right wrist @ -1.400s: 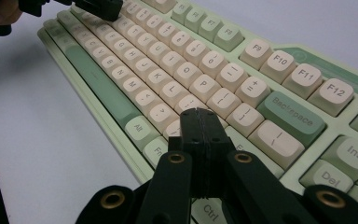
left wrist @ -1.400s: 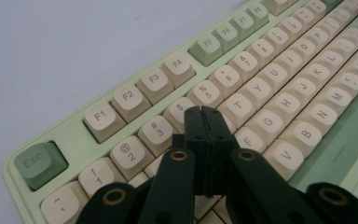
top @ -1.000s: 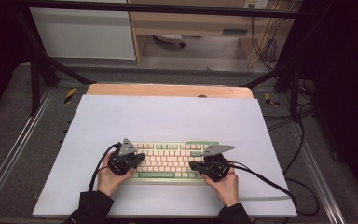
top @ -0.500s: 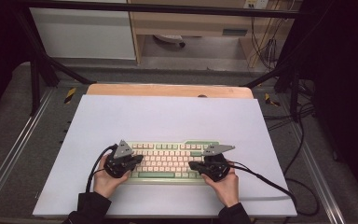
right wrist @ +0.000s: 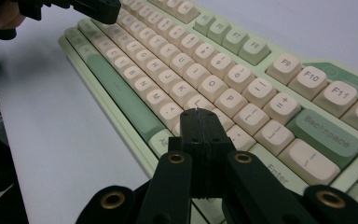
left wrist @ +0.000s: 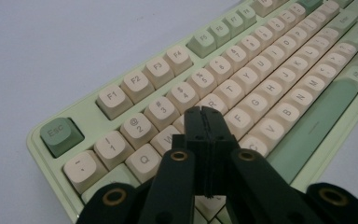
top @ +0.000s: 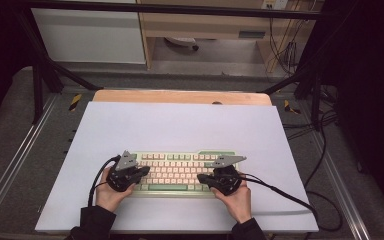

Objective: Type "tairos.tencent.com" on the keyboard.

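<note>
Pale green keyboard [top: 177, 172] with cream keys, flat near the front edge of the white mat [top: 180, 125]. Left gripper [left wrist: 204, 116] over the left-hand keys, right gripper [right wrist: 199, 116] over the right-hand keys — both pressed closed, holding nothing.

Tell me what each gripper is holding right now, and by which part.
Nothing is held. The left gripper and right gripper both have their jaws pressed shut on nothing, poised over the keys of the keyboard.
</note>
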Motion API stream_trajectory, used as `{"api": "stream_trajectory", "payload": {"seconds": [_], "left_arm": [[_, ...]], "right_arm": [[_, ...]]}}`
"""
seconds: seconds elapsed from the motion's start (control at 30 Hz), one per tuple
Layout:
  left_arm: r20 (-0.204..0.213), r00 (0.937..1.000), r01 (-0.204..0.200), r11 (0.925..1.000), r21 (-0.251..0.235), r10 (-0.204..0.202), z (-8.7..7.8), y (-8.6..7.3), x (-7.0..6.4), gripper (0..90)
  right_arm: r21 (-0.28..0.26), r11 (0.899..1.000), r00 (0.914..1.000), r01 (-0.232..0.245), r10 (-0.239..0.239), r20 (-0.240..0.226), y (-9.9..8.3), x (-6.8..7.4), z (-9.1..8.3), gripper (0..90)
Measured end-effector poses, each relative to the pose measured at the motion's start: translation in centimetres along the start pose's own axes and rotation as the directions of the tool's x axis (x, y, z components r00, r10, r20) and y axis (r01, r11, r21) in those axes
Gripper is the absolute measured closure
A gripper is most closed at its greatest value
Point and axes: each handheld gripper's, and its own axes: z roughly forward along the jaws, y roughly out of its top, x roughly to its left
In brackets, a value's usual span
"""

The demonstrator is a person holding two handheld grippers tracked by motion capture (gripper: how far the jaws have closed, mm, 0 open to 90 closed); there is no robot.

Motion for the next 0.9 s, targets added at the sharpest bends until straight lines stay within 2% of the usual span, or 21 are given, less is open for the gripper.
{"api": "stream_trajectory", "payload": {"seconds": [0.53, 0.9], "left_arm": [[-0.004, 1.0, 0.006, 0.9999, -0.011, -0.006, -0.4, 0.0, 0.3, 89.7], [-0.004, 1.0, 0.005, 1.0, -0.008, -0.005, -0.3, 0.0, 0.2, 89.7]], "right_arm": [[0.01, 1.0, 0.9986, 0.028, -0.027, -0.046, 2.2, 2.4, 3.2, 90.0], [0.02, 1.0, 0.9978, 0.023, -0.022, -0.062, 2.5, 2.9, 5.6, 90.0]]}}
